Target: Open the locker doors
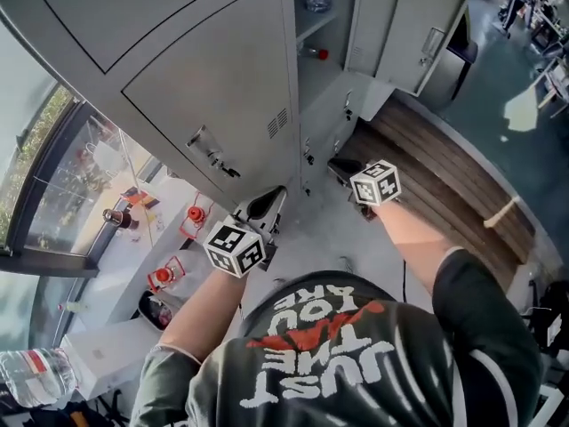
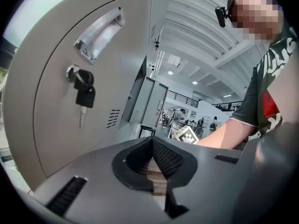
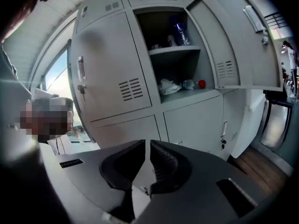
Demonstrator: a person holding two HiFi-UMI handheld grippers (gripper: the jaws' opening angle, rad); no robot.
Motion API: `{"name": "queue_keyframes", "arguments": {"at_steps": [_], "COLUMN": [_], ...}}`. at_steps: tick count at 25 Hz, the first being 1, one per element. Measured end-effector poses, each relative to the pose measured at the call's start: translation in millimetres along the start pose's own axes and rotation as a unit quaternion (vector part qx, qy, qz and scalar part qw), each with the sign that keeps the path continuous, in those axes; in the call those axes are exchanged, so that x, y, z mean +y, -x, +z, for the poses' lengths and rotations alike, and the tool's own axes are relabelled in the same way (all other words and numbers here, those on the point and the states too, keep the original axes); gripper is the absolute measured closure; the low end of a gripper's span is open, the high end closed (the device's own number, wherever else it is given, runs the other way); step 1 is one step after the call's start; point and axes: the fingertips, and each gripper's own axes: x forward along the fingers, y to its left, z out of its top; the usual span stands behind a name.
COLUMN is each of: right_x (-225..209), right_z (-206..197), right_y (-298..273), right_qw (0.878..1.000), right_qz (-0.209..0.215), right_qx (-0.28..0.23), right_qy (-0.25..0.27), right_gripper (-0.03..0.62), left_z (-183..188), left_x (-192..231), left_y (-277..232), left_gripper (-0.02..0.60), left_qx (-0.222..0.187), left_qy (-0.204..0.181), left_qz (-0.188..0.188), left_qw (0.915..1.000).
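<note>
A bank of grey lockers stands before me. The upper left door (image 1: 222, 87) is closed, with a metal handle (image 2: 99, 34) and a key (image 2: 84, 90) hanging in its lock. Beside it, an upper compartment (image 3: 173, 55) stands open, its door (image 3: 233, 45) swung out to the right. Inside are a blue bottle (image 3: 180, 30), a white cloth (image 3: 169, 86) and a red-capped bottle (image 3: 194, 84). The two lower doors (image 3: 194, 122) are closed. My left gripper (image 1: 267, 205) is shut and empty, just below and in front of the closed upper door. My right gripper (image 1: 342, 167) is shut and empty in front of the lower lockers.
A window runs along the left, with a white table (image 1: 133, 265) under it carrying small red-topped items (image 1: 164, 276) and a water bottle (image 1: 31, 367). A wooden bench (image 1: 444, 185) lies to the right of the lockers. Another locker with an open door (image 1: 418, 34) stands at the far right.
</note>
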Motion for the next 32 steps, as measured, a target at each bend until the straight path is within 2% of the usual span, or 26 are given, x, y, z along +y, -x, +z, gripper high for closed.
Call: {"name": "queue_keyframes", "arguments": {"at_steps": [4, 9, 12, 16, 20, 24, 28, 32], "right_x": [-20.1, -55.3, -70.9, -81.9, -95.2, -101.2, -111.8, -110.9], "right_z": [-28.4, -50.9, -63.4, -77.1, -76.6, -82.1, -86.8, -84.8], "right_y": [-36.9, -73.8, -100.1, -136.5, -167.1, -187.4, -199.2, -203.4], "right_qw": [0.999, 0.997, 0.996, 0.994, 0.992, 0.992, 0.992, 0.990], "right_qz": [-0.005, 0.006, 0.018, 0.033, 0.039, 0.037, 0.036, 0.054], "right_qx": [0.043, 0.071, 0.082, 0.096, 0.101, 0.100, 0.100, 0.102], "right_qy": [0.013, 0.028, 0.032, 0.047, 0.068, 0.066, 0.067, 0.083], "right_gripper": [0.553, 0.549, 0.505, 0.467, 0.439, 0.414, 0.391, 0.387], "left_z": [-20.6, -50.7, -72.7, -96.7, -111.7, -122.0, -125.4, -124.8], "left_x": [16.7, 32.8, 41.7, 52.9, 55.4, 51.9, 55.3, 56.4], "left_y": [-7.0, -35.5, -47.0, -54.1, -64.4, -66.9, -71.6, -71.1], "left_gripper": [0.580, 0.580, 0.580, 0.580, 0.580, 0.580, 0.580, 0.580], "left_qx": [0.022, 0.041, 0.054, 0.073, 0.084, 0.099, 0.099, 0.097], "left_qy": [0.012, 0.037, 0.057, 0.064, 0.056, 0.045, 0.044, 0.045], "left_qz": [0.017, 0.048, 0.070, 0.085, 0.075, 0.057, 0.049, 0.046], "left_qw": [0.9995, 0.9973, 0.9944, 0.9917, 0.9920, 0.9925, 0.9929, 0.9933]}}
